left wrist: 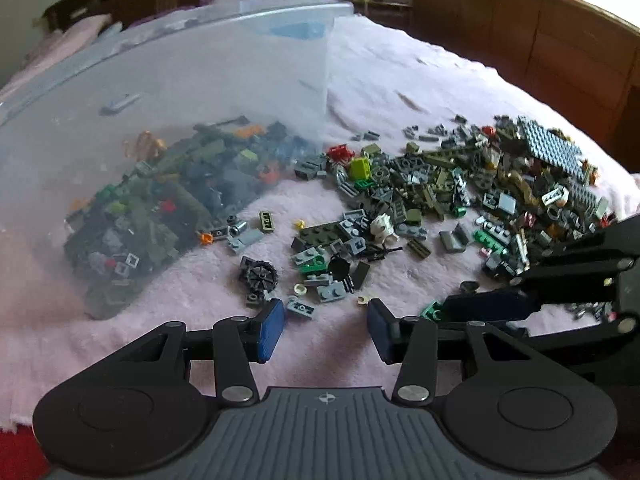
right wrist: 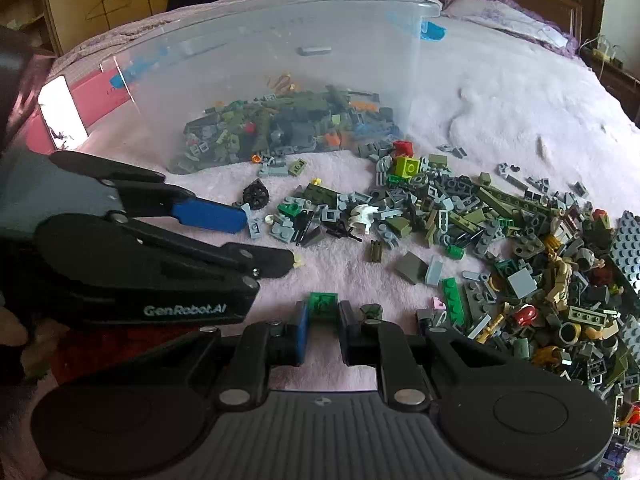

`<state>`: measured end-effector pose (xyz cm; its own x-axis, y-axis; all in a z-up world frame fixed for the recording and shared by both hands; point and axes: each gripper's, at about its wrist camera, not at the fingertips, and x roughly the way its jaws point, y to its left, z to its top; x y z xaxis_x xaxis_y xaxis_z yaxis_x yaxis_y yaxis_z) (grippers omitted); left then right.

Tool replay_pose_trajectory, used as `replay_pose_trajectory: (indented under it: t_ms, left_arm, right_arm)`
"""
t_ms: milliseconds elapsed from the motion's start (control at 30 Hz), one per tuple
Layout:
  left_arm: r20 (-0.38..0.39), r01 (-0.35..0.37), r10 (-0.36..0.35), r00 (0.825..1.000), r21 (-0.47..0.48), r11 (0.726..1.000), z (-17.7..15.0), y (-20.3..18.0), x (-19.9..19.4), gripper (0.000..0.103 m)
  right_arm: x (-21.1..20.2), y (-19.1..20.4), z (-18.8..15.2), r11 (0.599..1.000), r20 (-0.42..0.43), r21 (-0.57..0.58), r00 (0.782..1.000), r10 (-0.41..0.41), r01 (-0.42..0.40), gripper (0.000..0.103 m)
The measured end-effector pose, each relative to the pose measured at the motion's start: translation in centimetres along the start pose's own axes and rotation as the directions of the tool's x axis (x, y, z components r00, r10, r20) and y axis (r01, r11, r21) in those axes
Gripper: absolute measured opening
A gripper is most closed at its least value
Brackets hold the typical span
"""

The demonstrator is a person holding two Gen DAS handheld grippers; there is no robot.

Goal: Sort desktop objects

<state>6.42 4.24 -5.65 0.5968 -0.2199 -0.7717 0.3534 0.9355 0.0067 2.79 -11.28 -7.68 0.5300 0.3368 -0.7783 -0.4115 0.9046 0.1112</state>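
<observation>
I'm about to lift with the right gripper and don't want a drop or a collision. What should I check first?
1. Green brick between the right gripper fingers: ok.
2. Only that one brick in the grip: ok.
3. Grip firm enough to lift: cannot tell.
4. Left gripper open, holding nothing: ok.
5. Left gripper clear of the way to the bin: cannot tell, it sits close on the left.
6. Bin open on top: cannot tell.

Bare pink blanket lies open between my fingers at the bottom centre. Scattered bricks crowd the right half, the clear bin walls off the upper left, and my other gripper blocks the lower right.
</observation>
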Motion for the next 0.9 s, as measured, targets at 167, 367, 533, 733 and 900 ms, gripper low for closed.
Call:
replay_pose_trajectory:
  t_ms: [167,367,533,733,900]
  left_arm:
    - [0.003,0.025,-0.025,1.0,-0.025,0.999,0.1,0.7,0.5,0.045]
    - [0.01,0.026,-0.025,1.0,-0.021,0.999,0.1,0.5,0.5,0.039]
    - [0.006,0.022,-0.022,1.0,-0.002,1.0,0.1,0.3,0.5,0.041]
    - [0.004,0.034,-0.033,0.999,-0.02,0.999,0.1,0.6,0.6,0.041]
    - [-0.001,0.033,-0.033,0.999,-0.016,0.999,0.2,0.7,0.5,0.031]
  right_arm:
    - [0.4,0.0,-0.1,1.0,0.0,-0.001,1.0,0.003,-0.003,0.017]
    - [0.6,0.0,-0.1,1.0,0.0,0.004,1.0,0.006,-0.006,0.017]
    - [0.7,-0.1,0.0,1.0,0.0,0.012,1.0,0.011,-0.011,0.02]
    - [1.2,0.1,0.4,1.0,0.003,0.009,1.0,0.002,-0.002,0.025]
    - [1.2,0.0,0.3,1.0,0.01,0.004,1.0,0.001,-0.001,0.023]
